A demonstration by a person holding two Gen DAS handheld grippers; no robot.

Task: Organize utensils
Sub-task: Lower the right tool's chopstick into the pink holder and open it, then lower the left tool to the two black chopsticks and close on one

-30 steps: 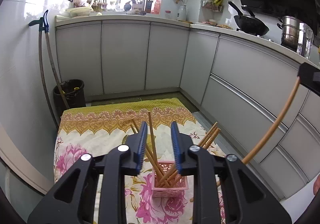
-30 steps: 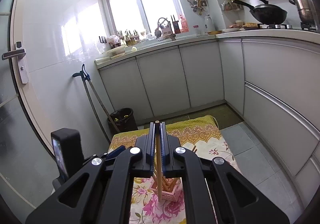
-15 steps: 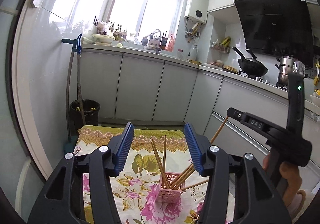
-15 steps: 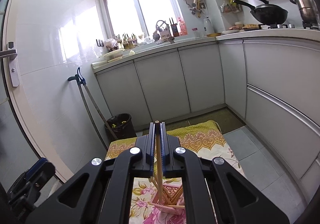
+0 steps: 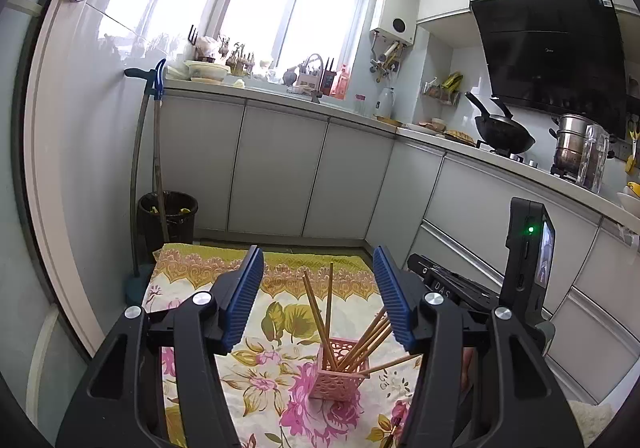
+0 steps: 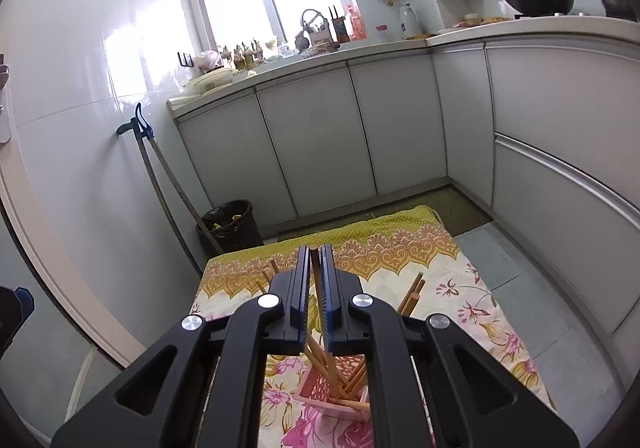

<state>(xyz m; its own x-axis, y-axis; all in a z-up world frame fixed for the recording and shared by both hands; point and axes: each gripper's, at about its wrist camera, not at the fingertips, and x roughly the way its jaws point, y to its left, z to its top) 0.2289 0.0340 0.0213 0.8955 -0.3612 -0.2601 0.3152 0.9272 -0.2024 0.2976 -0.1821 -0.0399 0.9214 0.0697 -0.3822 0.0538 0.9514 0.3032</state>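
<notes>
a pink lattice holder (image 5: 340, 376) is seen standing upright on a floral cloth (image 5: 272, 332) spread over the kitchen floor, and it serves as the landmark here. to the left of and above the holder, the left gripper (image 5: 318, 296) is held with its blue-padded jaws wide apart and nothing between them. inside the holder, a bundle of wooden chopsticks (image 5: 362, 340) is fanned out: two lean up and to the left, several lean to the right, and one lies low across the holder's right rim. directly above the holder, the right gripper (image 6: 316, 280) is closed on a single chopstick (image 6: 318, 328), whose lower end is angled down into the holder's mouth among the others. beyond the holder's far right corner, two more chopstick ends (image 6: 412, 294) are visible past the gripper body; whether they rest in the holder or on the cloth cannot be told. at the bottom edge, to the right of the holder, something thin (image 5: 392, 434) lies on the cloth, too small to identify.

the task is judged well advanced: most sticks are gathered, one is at the point of insertion but not yet released, and any strays remain to be collected.
</notes>
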